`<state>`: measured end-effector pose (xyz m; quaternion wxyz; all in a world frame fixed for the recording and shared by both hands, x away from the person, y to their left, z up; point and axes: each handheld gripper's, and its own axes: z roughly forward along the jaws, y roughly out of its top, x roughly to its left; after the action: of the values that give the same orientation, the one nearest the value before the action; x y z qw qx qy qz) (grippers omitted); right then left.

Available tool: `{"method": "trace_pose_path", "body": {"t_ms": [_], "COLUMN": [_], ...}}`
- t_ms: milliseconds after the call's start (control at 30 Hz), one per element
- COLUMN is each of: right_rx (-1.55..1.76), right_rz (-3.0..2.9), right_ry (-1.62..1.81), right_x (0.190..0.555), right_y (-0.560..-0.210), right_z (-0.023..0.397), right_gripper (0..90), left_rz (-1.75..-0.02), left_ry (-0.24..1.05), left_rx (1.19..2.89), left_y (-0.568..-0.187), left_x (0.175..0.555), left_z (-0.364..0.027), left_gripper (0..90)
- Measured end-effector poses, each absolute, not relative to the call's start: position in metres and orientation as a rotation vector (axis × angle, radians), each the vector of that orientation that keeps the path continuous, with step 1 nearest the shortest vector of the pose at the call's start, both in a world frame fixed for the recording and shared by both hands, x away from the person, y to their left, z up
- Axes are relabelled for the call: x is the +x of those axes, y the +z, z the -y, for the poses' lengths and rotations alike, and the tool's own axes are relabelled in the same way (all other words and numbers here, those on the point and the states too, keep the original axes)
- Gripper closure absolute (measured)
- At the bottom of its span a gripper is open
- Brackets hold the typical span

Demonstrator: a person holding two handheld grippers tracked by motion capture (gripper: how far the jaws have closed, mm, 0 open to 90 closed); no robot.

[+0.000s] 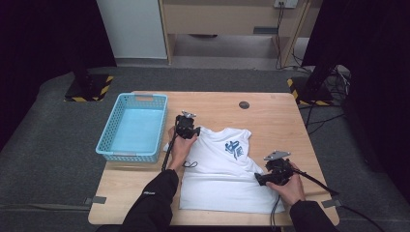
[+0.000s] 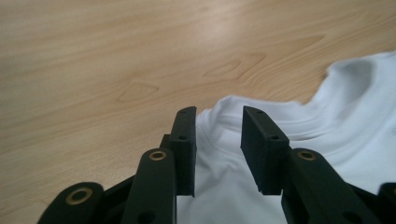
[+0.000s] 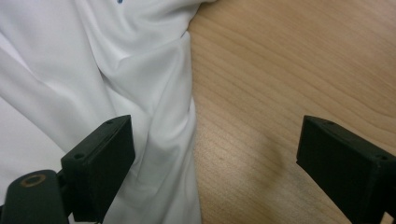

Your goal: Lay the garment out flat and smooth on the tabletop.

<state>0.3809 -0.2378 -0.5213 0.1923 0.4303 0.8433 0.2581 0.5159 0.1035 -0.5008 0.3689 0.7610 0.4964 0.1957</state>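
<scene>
Table (image 1: 270, 116): pale wood with flowing grain, a flat rectangle; a small dark round disc (image 1: 244, 105) sits near its far edge.
T-shirt (image 1: 217, 169): soft white cloth, lying flat at the table's middle and near right, its hem toward the near edge and its collar toward the far side, so the long axis runs near to far; a blue print (image 1: 234, 148) marks the chest, and loose folds run along the right edge in the right gripper view.
Right gripper (image 1: 261, 180): black and blocky, low over the shirt's near right edge, pointing left; in its own view (image 3: 210, 154) the jaws stand spread wide, one above the creased cloth, the other above bare wood, pinching nothing.
Left gripper (image 1: 187, 129): black, at the shirt's far left shoulder; in its own view (image 2: 217, 149) the jaws stand a little apart, with ribbed white fabric in the gap and no pad pressing it.
Basket (image 1: 110, 145): light blue plastic lattice, rectangular, on the table's far left, just beside the left gripper.
</scene>
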Motion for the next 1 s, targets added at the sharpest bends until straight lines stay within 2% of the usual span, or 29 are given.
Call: {"method": "trace_pose_path", "body": {"t_ms": [233,467,633,1000], "right_rx": [1.262,1.16,1.164,1.145], "right_rz": [-2.285,-2.347,-2.399,-2.442], "right_ry": [0.896,0.892,0.899,0.811], "right_x": [0.377,0.365,0.36,0.358], "right_y": [-0.51,-0.51,-0.515,-0.526], "right_z": [0.242,0.221,0.211,0.205], "right_gripper": [11.5,11.0,10.7,9.8], "left_rz": [-1.191,-1.238,-1.261,-1.224], "left_ry": [0.538,0.49,0.442,0.509], "left_rx": [2.025,2.048,2.089,2.186], "left_y": [-0.471,-0.481,-0.5,-0.521], "left_x": [0.474,0.443,0.444,0.47], "left_z": [-0.122,-0.151,-0.152,-0.128], "left_gripper": [49.2,45.7,44.9,41.2]}}
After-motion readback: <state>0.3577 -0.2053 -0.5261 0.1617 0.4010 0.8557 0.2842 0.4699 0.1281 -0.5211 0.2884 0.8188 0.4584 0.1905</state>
